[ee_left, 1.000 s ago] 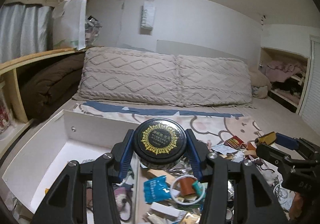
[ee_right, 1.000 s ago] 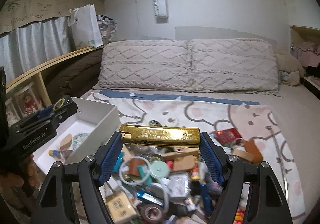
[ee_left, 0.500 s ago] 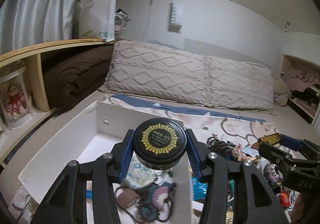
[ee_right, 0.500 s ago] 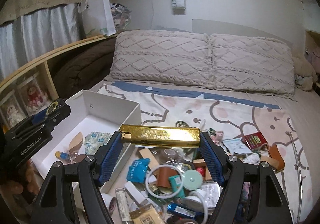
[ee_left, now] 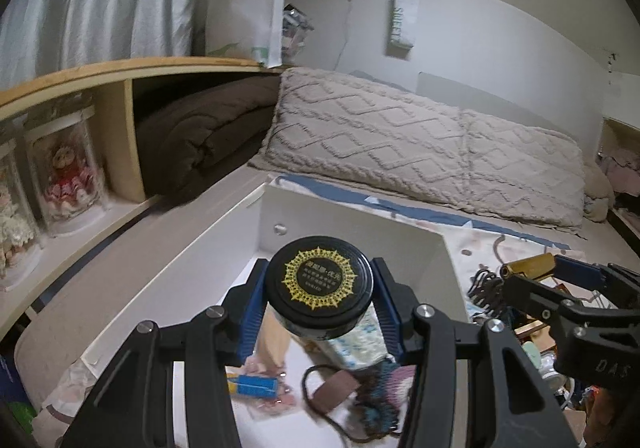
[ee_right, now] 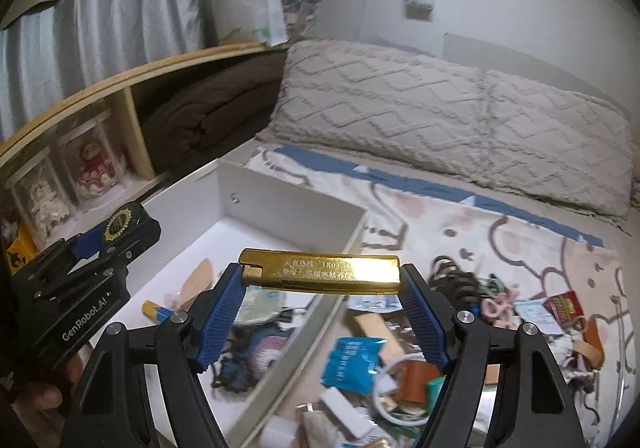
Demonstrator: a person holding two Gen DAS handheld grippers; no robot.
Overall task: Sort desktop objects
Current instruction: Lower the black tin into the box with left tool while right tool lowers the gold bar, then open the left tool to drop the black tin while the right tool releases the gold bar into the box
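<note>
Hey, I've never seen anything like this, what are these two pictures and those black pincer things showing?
No robot here: a person holds a handheld claw in each hand, each with a camera looking along its fingers. The left claw's picture shows the left claw clamped on a black round jar with a gold emblem, above a white box that already holds a few small things. The right claw's picture shows the right claw gripping a gold bar-shaped object by its ends. Everything sits on a bed: a cartoon-print sheet carries a pile of mixed clutter beside the box, with knitted pillows behind.
</note>
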